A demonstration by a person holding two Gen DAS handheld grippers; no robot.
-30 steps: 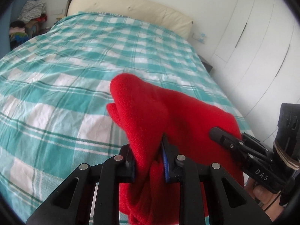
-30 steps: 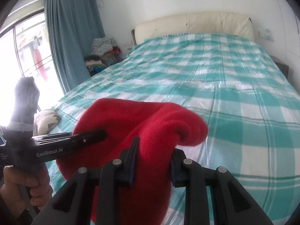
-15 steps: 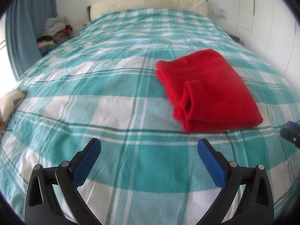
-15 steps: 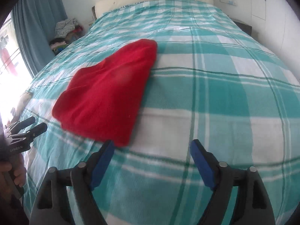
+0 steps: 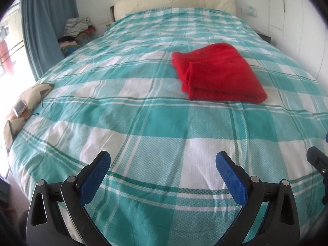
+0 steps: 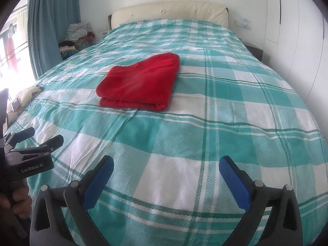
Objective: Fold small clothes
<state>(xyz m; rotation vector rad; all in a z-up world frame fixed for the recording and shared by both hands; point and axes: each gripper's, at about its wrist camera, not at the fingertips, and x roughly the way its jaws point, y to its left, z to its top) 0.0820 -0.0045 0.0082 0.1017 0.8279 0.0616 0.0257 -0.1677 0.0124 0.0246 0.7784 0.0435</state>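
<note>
A red garment lies folded into a thick rectangle on the teal-and-white checked bedspread, its folded edge toward me. My left gripper stands open over the bed's near end, well short of the garment, with nothing between its blue pads. In the right wrist view the garment lies ahead to the left. My right gripper is opening its jaws wide, with only bedspread between them. The left gripper shows at the left edge, held by a hand.
A cream headboard closes the bed's far end. A pile of clothes and a blue curtain stand at the far left. A patterned cushion lies at the bed's left edge. White wardrobe doors line the right.
Both grippers let go of the red garment, which now lies folded on the bed. Both have opened wide and pulled back toward the bed's near end.
</note>
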